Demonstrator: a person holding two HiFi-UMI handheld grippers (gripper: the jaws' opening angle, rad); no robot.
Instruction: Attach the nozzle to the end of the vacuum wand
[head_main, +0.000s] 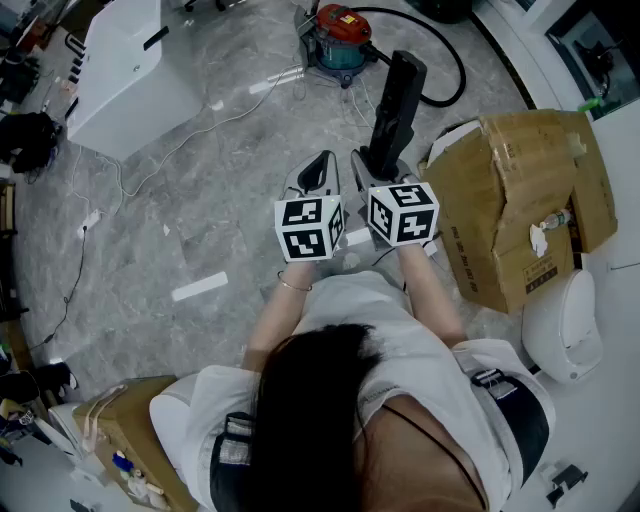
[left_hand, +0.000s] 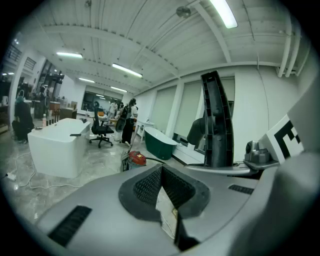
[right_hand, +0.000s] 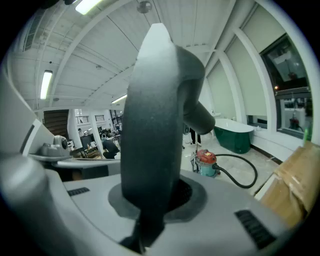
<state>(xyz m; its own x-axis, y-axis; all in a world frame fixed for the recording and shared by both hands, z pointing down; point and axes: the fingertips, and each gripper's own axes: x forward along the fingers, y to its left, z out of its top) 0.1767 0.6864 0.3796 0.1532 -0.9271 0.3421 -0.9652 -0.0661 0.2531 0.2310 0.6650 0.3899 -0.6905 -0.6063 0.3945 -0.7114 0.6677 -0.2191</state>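
Right gripper (head_main: 370, 165): jaws clamped on the black nozzle (right_hand: 155, 115), held upright. Left gripper (left_hand: 162, 190): jaws closed, empty, just beside it. Red vacuum cleaner (head_main: 338, 35) on the floor beyond.

Nothing legible anywhere. The cardboard box (head_main: 515, 190) bears dark printed lines and a small label on its side, but they are too small and blurred to read.

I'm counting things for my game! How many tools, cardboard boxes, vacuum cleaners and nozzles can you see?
Tools: 2, the left tool and the right tool
Cardboard boxes: 2
Red vacuum cleaner: 1
Black nozzle: 1
Total: 6
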